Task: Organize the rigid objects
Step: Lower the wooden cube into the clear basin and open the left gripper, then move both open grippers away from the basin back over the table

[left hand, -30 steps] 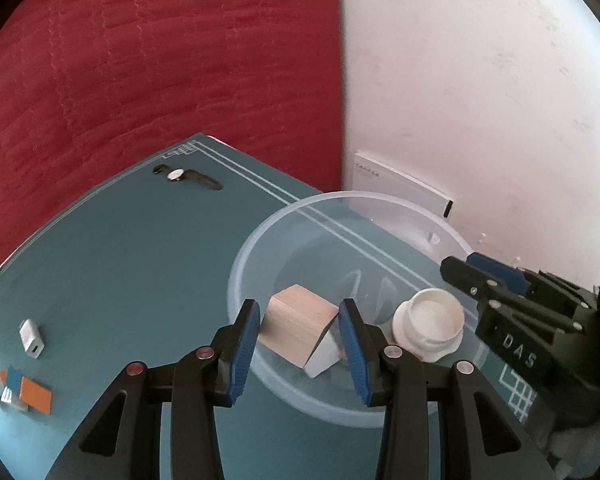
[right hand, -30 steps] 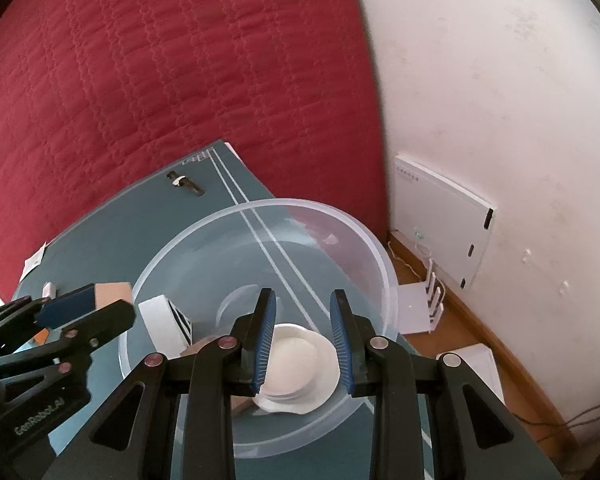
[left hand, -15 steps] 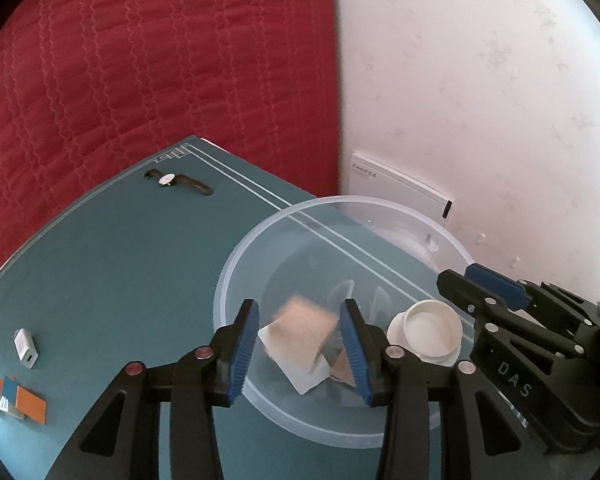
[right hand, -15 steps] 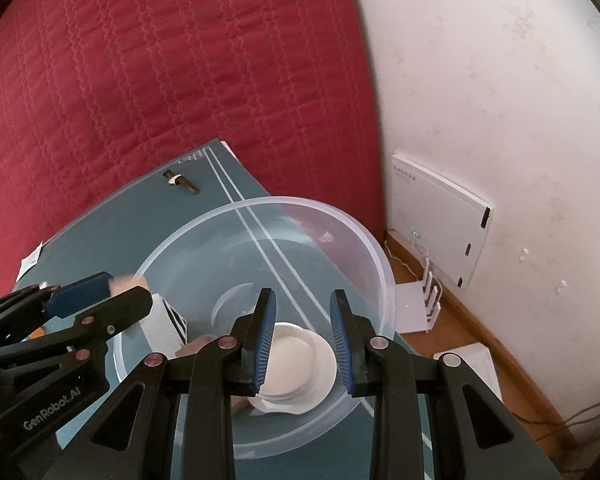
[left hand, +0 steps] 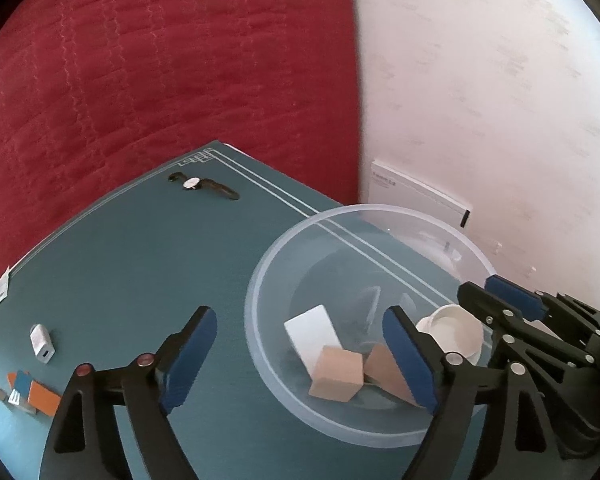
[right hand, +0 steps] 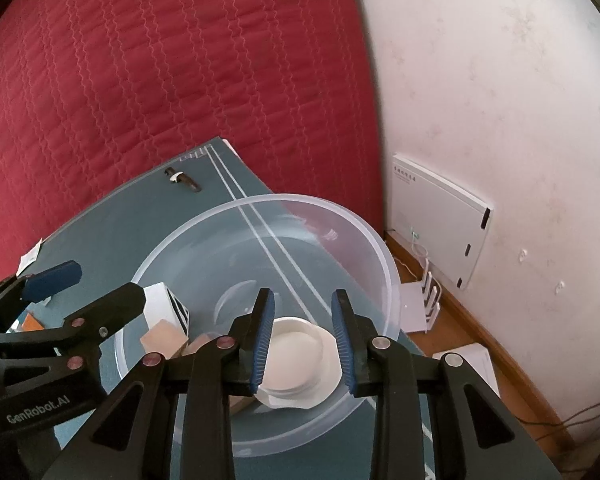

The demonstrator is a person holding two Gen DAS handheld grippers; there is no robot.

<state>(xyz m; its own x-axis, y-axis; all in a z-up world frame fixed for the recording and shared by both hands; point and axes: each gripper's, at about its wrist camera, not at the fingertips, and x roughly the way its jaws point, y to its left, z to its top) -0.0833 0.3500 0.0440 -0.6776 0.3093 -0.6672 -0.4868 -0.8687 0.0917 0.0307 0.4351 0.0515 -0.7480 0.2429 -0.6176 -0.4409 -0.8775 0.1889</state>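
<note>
A clear plastic bowl (left hand: 260, 300) sits near the right edge of a teal table (left hand: 140, 264). Inside lie a wooden cube (left hand: 335, 374), a white box (left hand: 312, 336), another wooden block (left hand: 382, 368), and a white round lid (right hand: 296, 364), possibly a shallow dish. The left gripper (left hand: 300, 360) hangs over the bowl's near rim; its jaws have just been opening and now stand wide, empty. The right gripper (right hand: 303, 344) hovers above the lid, jaws narrow, gripping nothing. A wristwatch (left hand: 200, 185) lies near the table's far corner.
</note>
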